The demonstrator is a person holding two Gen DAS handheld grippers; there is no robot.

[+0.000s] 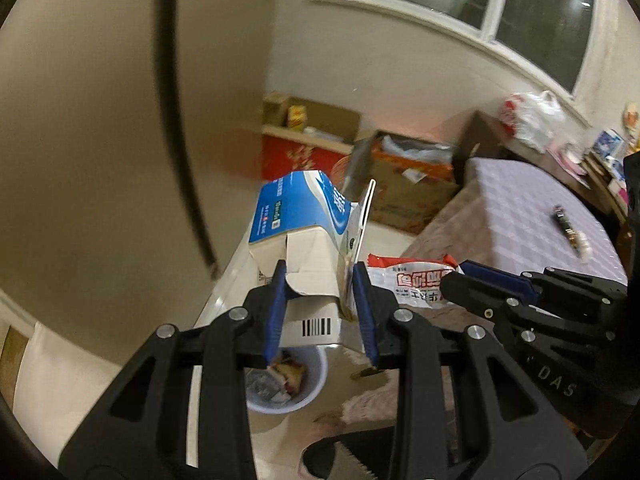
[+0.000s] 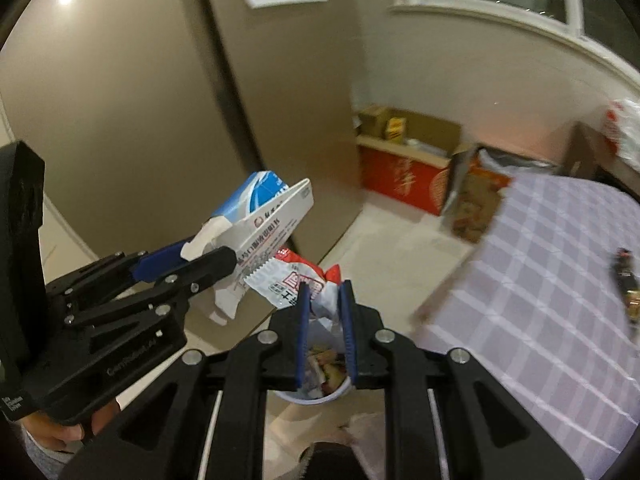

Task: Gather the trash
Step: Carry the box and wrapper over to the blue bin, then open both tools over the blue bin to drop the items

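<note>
Below both grippers, at 6 o'clock: bin [image 1: 286,384]. Left gripper [image 1: 320,312] clamps box [image 1: 304,236], long axis pointing 12 o'clock; right gripper [image 2: 326,320] pinches wrapper [image 2: 296,280], slightly nearer bin.

We lose much of the bin [image 1: 316,380] behind the gripper fingers [image 1: 276,312] — its contents just a blur. The wrapper [image 2: 288,280] print stays unreadable, and the dark object [image 2: 626,280] on the checked tablecloth [image 2: 540,280] blurs beyond naming.

Open bin mouth [image 1: 316,364] directly below, bare floor [image 2: 384,248] ahead, checked table [image 2: 560,280] close right, tall cabinet [image 2: 120,120] left.
</note>
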